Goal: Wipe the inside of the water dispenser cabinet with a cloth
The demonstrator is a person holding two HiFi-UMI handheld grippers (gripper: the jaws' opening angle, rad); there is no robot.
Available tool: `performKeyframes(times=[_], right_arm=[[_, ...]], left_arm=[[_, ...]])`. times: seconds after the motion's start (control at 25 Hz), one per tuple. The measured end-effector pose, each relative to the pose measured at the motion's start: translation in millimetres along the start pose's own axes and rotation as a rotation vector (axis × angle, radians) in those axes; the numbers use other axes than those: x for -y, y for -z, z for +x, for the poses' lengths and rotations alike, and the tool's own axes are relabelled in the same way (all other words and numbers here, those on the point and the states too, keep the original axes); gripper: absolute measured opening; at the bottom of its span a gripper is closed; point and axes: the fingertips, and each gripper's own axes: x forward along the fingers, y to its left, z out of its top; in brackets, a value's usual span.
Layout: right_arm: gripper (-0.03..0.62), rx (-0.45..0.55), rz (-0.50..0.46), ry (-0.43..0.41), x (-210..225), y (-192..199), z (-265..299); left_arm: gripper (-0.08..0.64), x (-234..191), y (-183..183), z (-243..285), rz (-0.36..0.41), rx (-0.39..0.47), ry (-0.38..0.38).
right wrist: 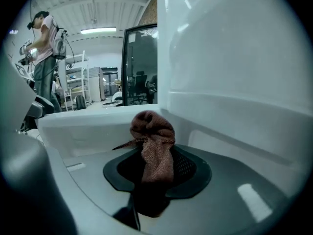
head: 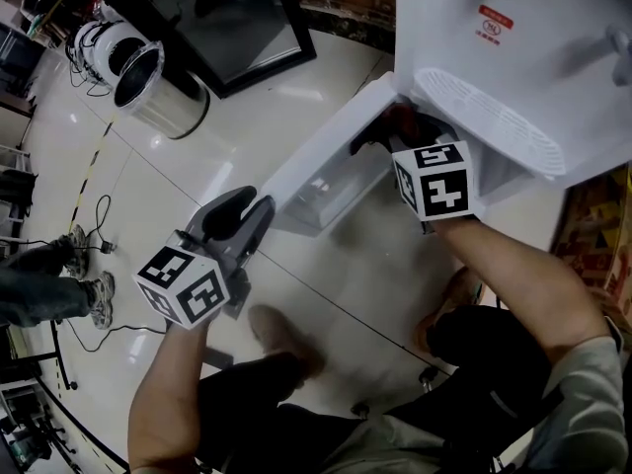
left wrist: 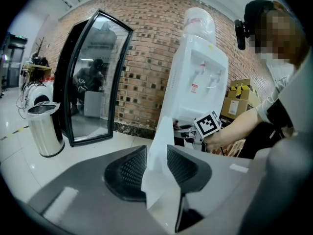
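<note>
The right gripper (right wrist: 155, 166) is clamped on the cloth (right wrist: 152, 131), a reddish-brown rag that bunches up above the pads. In the head view the right gripper reaches into the cabinet (head: 387, 126) at the foot of the water dispenser (head: 533, 38), just under the front edge of the drip tray (head: 494, 117). The cloth is at the cabinet's mouth, close to the white inner wall; whether it touches the wall I cannot tell. The left gripper (left wrist: 156, 163) is closed on the free edge of the open door (left wrist: 165, 131), with the thin white panel pinched between its pads.

The likeliest trouble is the cloth dragging out of the pads when it is rubbed along a wall, since only its lower part is pinched. The hold on the door is narrow too. If the panel slips free, the door could swing shut onto the right gripper. That gripper's marker cube (head: 434, 179) sits near the tray's rim and could knock it on a lift. A hard push might also shift the dispenser on the smooth floor (head: 296, 294).

The right forearm stretches forward from the lower right, with the gripper tipped downward into the opening. The left arm comes up from the lower left, its gripper angled toward the door's edge.
</note>
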Motion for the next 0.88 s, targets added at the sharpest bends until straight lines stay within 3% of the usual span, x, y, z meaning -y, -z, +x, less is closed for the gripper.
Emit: performKeyframes(times=[0.24, 0.6, 0.72, 0.88], right_arm=[[0.141, 0.003, 0.072, 0.089, 33, 7, -5], [0.143, -0.003, 0.042, 0.072, 30, 7, 2], [0.144, 0.001, -0.033, 0.004, 11, 9, -12], [0.144, 0.041, -0.201, -0.224, -64, 12, -39]], left_arm=[[0.126, 1, 1, 1, 0.011, 0.004, -0.001], [0.126, -2, 0, 1, 0.012, 0.015, -0.005], [0.126, -3, 1, 3, 0.012, 0.018, -0.006], [0.126, -7, -2, 3, 0.012, 0.019, -0.011]])
